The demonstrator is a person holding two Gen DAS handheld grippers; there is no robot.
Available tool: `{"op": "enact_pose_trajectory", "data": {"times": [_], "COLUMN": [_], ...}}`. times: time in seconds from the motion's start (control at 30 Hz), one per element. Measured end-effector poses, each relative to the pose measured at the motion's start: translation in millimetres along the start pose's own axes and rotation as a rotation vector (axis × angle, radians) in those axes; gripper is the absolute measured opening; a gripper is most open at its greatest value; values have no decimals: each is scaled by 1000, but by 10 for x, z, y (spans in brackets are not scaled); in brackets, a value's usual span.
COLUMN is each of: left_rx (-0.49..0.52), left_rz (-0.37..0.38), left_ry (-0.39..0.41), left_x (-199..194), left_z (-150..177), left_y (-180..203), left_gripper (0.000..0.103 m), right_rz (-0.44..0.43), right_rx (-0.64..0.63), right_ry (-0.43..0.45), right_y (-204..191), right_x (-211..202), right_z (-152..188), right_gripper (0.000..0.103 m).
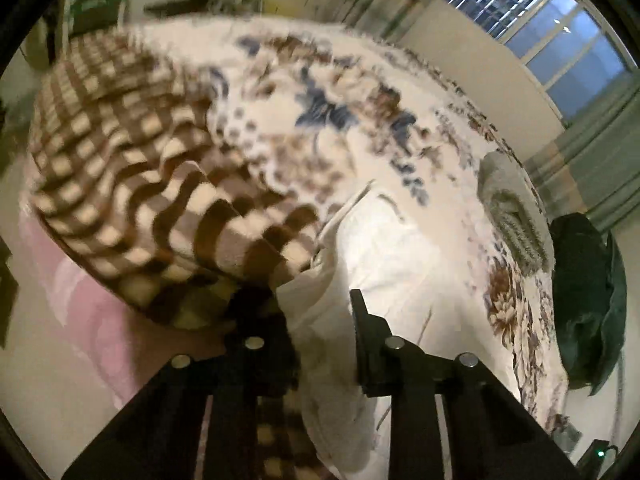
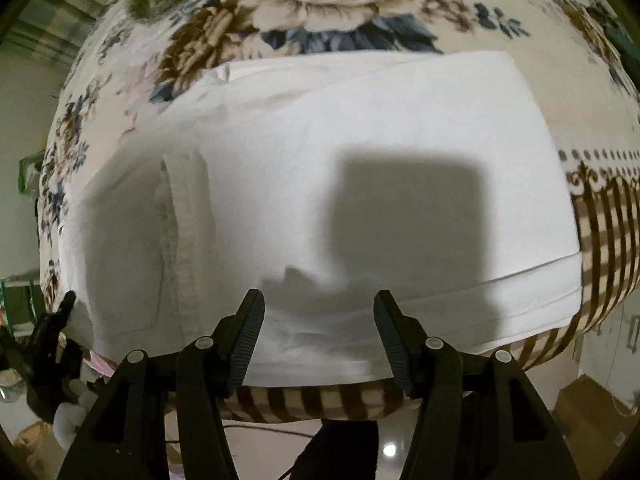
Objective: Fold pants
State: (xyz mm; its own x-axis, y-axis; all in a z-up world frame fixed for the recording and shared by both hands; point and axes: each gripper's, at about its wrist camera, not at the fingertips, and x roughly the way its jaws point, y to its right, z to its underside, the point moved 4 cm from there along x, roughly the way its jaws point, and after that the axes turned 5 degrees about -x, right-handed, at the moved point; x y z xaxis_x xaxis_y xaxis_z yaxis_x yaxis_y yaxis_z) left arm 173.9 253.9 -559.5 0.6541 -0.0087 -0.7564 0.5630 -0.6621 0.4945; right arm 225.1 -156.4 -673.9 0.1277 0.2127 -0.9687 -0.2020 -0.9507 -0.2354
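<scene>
White pants [image 2: 320, 152] lie folded flat on a floral bedspread [image 2: 320, 8], reaching the bed's near edge. My right gripper [image 2: 318, 304] is open and empty, its two fingertips just above the pants' near edge. The other gripper shows at the far left of this view [image 2: 56, 320], at the pants' left end. In the left wrist view the white pants [image 1: 360, 264] run between the fingers of my left gripper [image 1: 312, 304]. The jaws stand apart with the cloth between them; the left finger is dark and partly hidden, so a grip cannot be judged.
A brown checked blanket [image 1: 132, 168] covers the bed's end and its edge [image 2: 608, 216]. A rolled grey towel [image 1: 516, 216] lies on the bed near a dark green garment [image 1: 588, 304]. A window [image 1: 552, 28] and curtains stand behind. Cardboard boxes [image 2: 592, 404] sit on the floor.
</scene>
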Motion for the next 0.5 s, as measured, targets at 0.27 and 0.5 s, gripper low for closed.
{"op": "enact_pose_trajectory", "data": {"times": [0.27, 0.5], "left_rx": [5, 7], "left_rz": [-99, -141], "left_ry": [110, 185], "left_x": [-530, -866], "left_z": [137, 379], "left_y": [282, 578], "left_gripper": [20, 15], "right_rz": [-84, -143], "right_rx": [-11, -39], "right_ry": [5, 46], "right_y": [252, 594], "right_x": [-167, -504], "right_z": [-48, -273], "right_gripper": [59, 59]}}
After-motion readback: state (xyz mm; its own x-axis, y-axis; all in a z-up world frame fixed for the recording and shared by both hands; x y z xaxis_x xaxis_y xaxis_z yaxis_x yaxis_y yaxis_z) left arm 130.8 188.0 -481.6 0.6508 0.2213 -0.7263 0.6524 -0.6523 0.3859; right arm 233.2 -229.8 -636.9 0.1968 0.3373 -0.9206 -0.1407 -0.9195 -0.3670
